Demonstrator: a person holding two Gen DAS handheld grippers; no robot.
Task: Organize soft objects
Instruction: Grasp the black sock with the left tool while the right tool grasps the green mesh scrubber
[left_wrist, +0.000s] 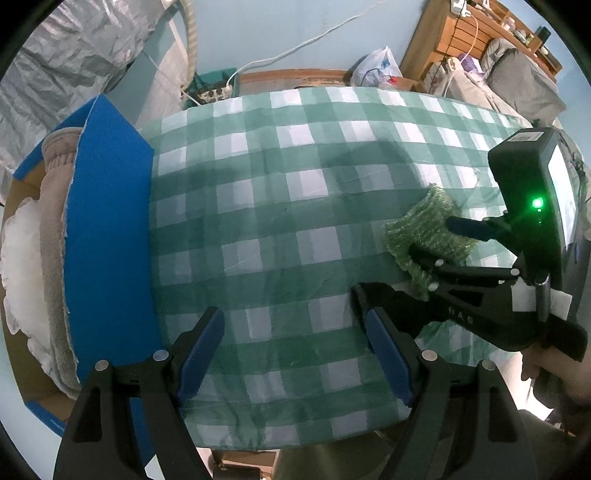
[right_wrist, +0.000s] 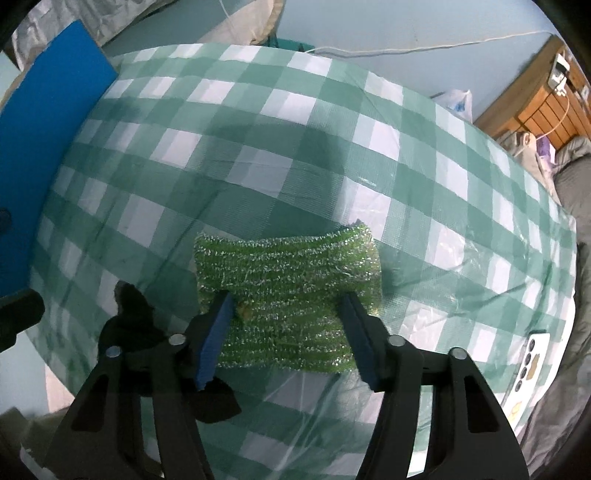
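The right gripper (right_wrist: 286, 332) carries raised letters "HAS" (faint); its jaws clench the green scrubber (right_wrist: 288, 280) on the checked surface (right_wrist: 258, 147). The left gripper (left_wrist: 295, 354) jaws stand released.

Green scrubbing sponge (right_wrist: 286, 291) with glittery, silvery-threaded knit ribbing, lying flat on the green-and-white checked table (right_wrist: 258, 166), pinched in at its two sides into a waisted shape. Beige towel (left_wrist: 55, 236) and white puffy pillow (left_wrist: 22, 266) lying inside the blue-walled box (left_wrist: 107, 221).
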